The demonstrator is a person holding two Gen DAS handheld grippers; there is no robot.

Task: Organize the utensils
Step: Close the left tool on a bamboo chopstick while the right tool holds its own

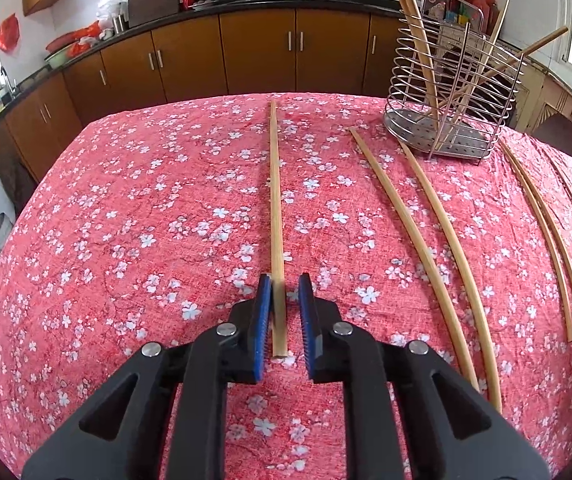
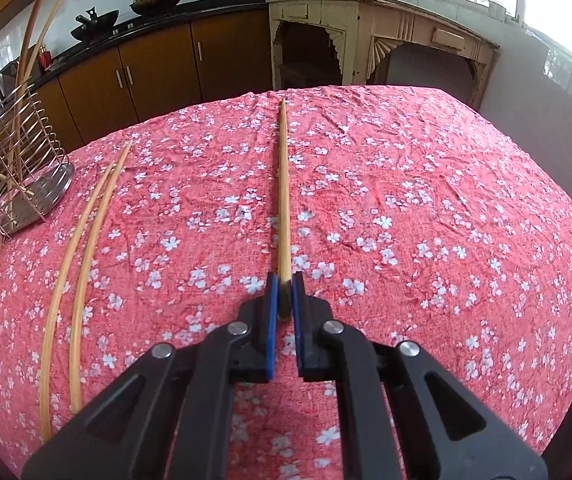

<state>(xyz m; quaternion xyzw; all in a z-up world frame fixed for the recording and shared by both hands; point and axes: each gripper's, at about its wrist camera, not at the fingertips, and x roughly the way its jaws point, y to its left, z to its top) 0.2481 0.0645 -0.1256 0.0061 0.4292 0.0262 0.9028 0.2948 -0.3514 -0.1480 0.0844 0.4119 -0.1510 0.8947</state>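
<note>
In the left wrist view a bamboo chopstick [image 1: 275,216] lies on the pink floral tablecloth [image 1: 146,240], its near end between the blue pads of my left gripper [image 1: 284,280]. The jaws stand a little apart; the left pad touches the stick, the right pad does not. In the right wrist view my right gripper [image 2: 284,278] is shut on another chopstick [image 2: 284,192] that points away from me. A wire utensil holder [image 1: 451,92] with several chopsticks stands at the back; it also shows in the right wrist view [image 2: 14,160].
Several loose chopsticks [image 1: 429,248] lie on the cloth right of my left gripper, and they show in the right wrist view [image 2: 82,248] at left. Brown kitchen cabinets [image 1: 222,52] and a cream side table [image 2: 369,36] stand beyond the table edge.
</note>
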